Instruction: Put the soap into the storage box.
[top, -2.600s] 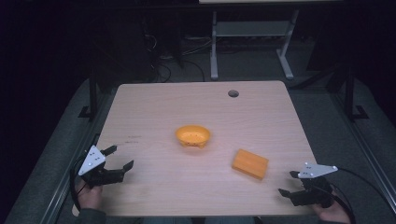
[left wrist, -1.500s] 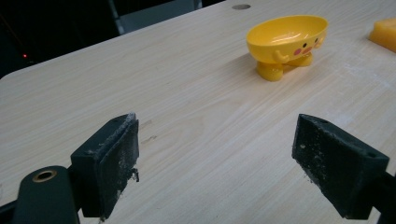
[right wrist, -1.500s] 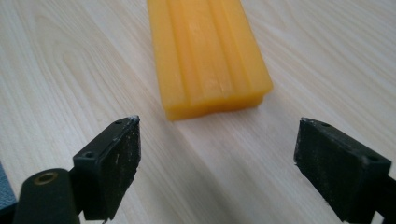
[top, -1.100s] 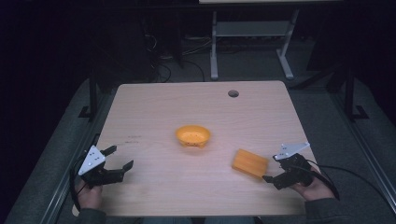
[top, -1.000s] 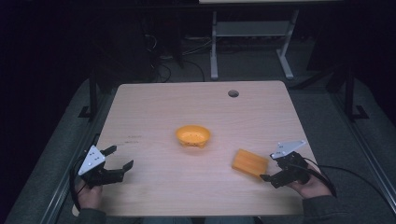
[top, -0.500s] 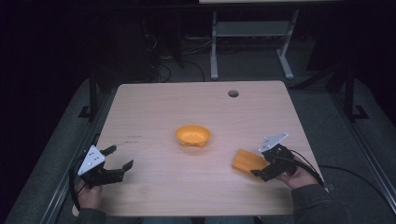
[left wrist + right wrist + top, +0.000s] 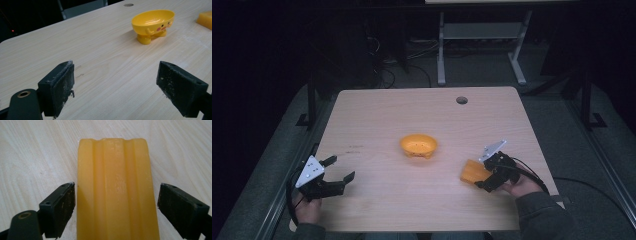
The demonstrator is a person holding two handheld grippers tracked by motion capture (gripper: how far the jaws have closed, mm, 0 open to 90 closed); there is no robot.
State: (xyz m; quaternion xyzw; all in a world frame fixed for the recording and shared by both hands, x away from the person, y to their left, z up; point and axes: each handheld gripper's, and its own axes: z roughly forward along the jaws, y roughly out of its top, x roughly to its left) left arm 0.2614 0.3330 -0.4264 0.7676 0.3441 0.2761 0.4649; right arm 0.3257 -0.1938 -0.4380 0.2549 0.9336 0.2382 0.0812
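My right gripper (image 7: 482,179) sits at 4 o'clock on the table (image 7: 377,115), jaws spread wide astride the yellow block (image 7: 116,192), one to each long side, so a squeeze would grab it; left jaw near touching, right one apart, nothing gripped yet. Bowl (image 7: 418,145) waits mid-table. Left gripper (image 7: 337,172) idles at 8 o'clock, agape, empty, out of the way.

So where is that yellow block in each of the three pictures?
High view: block at right front of the table, at the right gripper.
Left gripper view: block corner at the upper right edge.
Right gripper view: block fills the centre between open jaws.
Shared landmark: bowl, high and left views.
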